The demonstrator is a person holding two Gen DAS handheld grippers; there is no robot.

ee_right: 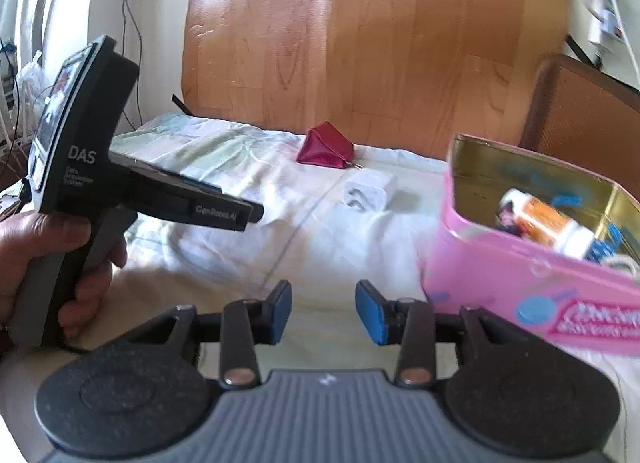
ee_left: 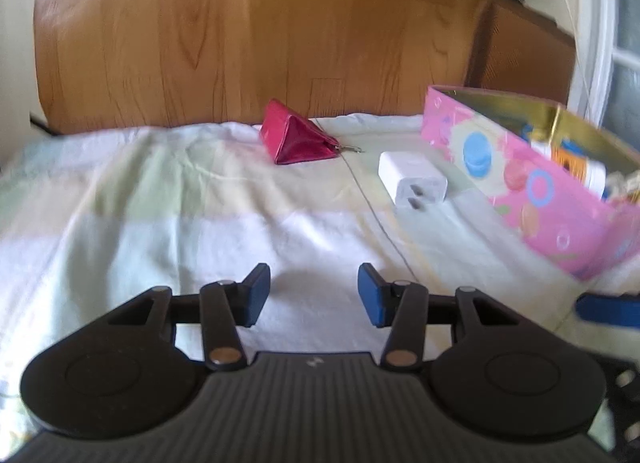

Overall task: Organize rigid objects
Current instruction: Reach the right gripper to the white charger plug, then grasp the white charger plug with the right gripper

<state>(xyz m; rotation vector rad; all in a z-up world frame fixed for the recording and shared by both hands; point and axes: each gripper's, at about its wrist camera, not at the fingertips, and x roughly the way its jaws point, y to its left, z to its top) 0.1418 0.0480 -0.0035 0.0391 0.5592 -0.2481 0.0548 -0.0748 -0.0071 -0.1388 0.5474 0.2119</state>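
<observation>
A white plug adapter (ee_left: 413, 179) lies on the cloth-covered table, just left of a pink tin box (ee_left: 532, 183). It also shows in the right wrist view (ee_right: 370, 190). A red triangular pouch (ee_left: 298, 138) lies farther back; it also shows in the right wrist view (ee_right: 326, 147). The tin (ee_right: 520, 283) holds a white and orange bottle (ee_right: 548, 225) and other small items. My left gripper (ee_left: 314, 295) is open and empty above the cloth, short of the adapter. My right gripper (ee_right: 323, 313) is open and empty, left of the tin's near corner.
A pale cloth (ee_left: 160, 199) covers the table. A wooden floor (ee_left: 240, 31) lies beyond the far edge. A brown chair (ee_right: 580, 115) stands behind the tin. The left hand-held gripper body (ee_right: 92, 167) shows at left in the right wrist view. Cables (ee_right: 604, 3) lie at the back right.
</observation>
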